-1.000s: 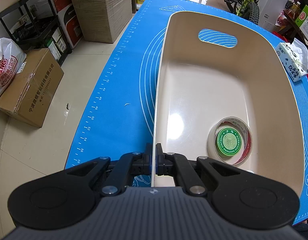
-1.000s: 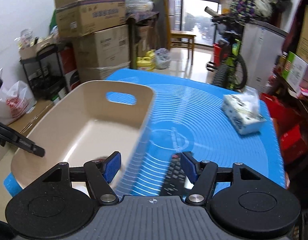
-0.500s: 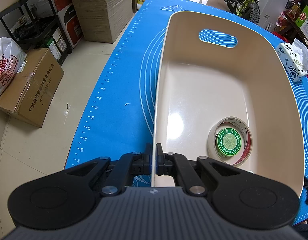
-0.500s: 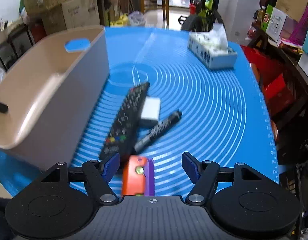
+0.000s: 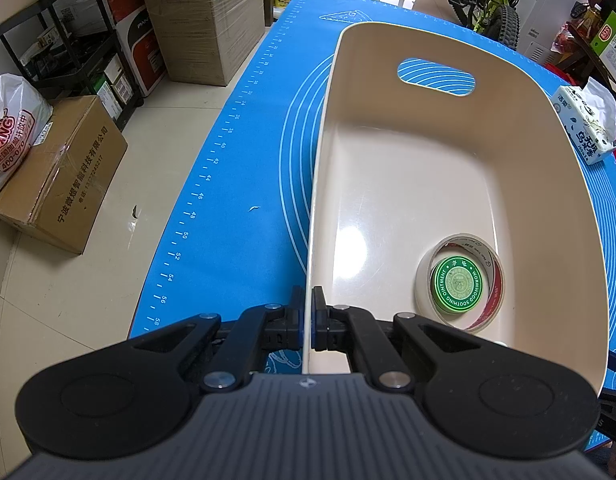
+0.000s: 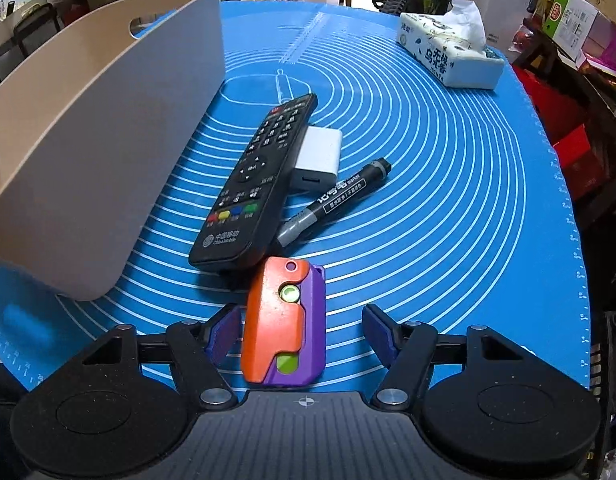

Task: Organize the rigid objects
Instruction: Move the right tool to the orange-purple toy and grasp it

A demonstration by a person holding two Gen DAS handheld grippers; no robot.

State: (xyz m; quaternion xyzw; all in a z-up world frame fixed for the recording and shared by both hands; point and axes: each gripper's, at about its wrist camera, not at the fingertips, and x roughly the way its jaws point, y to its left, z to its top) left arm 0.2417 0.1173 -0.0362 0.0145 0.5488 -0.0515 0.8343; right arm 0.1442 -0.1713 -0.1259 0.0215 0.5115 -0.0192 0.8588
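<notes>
While the left gripper [image 5: 311,312] sat clamped on the bin [image 5: 540,184] rim, the right gripper [image 6: 303,334] straddled the orange-purple toy [image 6: 283,324] on the mat [image 6: 448,184], jaws closing, left pad just beside it, right pad apart, nothing pinched yet. Probably best to centre over the toy first so both pads land together, then squeeze its long sides and lift clear of the remote [image 6: 259,184] touching its far end. Marker [image 6: 340,200] and adapter [image 6: 318,158] lay beside the remote. Tape roll [image 5: 460,284] with a green tin [image 5: 456,285] inside was already binned. Versus a second ago: right view dropped from above the bin to low over the toy; left view unchanged.
</notes>
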